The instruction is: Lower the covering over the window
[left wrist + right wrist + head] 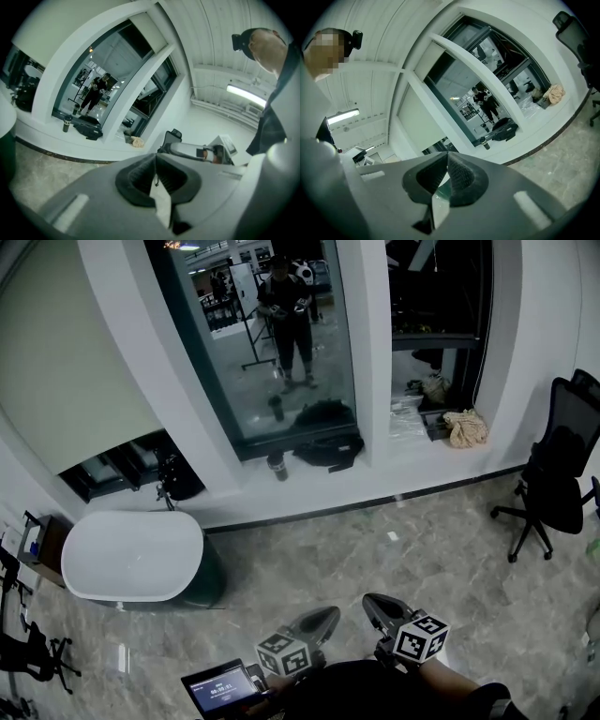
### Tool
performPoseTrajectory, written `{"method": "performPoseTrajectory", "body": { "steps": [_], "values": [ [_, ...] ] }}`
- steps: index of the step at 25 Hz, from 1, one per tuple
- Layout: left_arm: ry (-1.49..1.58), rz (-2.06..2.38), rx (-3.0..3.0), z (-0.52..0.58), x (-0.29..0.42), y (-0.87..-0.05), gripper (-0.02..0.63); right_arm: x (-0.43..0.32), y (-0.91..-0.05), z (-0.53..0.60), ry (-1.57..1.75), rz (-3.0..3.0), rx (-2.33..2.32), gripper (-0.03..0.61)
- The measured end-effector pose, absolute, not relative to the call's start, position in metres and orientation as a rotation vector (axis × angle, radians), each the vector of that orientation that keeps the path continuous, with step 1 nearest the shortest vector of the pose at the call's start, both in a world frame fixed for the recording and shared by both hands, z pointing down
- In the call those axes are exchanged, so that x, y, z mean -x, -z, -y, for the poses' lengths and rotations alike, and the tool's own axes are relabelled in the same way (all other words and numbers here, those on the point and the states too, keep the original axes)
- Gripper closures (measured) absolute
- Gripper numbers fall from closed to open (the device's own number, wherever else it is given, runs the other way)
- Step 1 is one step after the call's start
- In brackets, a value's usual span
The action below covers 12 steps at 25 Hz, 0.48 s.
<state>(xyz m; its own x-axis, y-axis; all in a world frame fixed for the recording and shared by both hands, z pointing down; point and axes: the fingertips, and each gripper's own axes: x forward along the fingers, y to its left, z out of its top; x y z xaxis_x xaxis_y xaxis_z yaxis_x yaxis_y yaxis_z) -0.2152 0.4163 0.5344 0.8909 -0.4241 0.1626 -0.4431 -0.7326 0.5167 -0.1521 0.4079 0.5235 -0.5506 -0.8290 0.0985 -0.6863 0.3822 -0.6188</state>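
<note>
Both grippers are clenched on nothing: the left gripper [330, 613] and the right gripper [370, 599] hold their jaws together, pointing roughly level towards the middle pane [281, 352] of the window. That pane lies straight ahead and well apart from them across the floor. Three panes show. I count two roller blinds. One blind [66, 362] covers most of the pane just left of the middle pane. A shorter blind [433, 56] hangs only at the middle pane's top, its lower edge running across the pane. That one is probably the covering to bring down. No pull cord can be made out. The right gripper looks marginally nearer. Below the middle pane sit one thermos bottle [277, 465] and one black bag [328, 448].
</note>
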Motion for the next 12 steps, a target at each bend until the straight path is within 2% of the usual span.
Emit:
{"method": "performPoseTrajectory", "body": {
  "steps": [5,12],
  "values": [
    [-0.067,0.586,-2.504,-0.41,0.174,-0.545,0.612,0.114,-0.533,-0.399,0.905,-2.411,1.365,0.571],
    [-0.086,0.583,-2.505,-0.353,0.157,-0.551,0.612,0.093,-0.545,-0.345,0.953,-2.361,1.372,0.572]
  ]
}}
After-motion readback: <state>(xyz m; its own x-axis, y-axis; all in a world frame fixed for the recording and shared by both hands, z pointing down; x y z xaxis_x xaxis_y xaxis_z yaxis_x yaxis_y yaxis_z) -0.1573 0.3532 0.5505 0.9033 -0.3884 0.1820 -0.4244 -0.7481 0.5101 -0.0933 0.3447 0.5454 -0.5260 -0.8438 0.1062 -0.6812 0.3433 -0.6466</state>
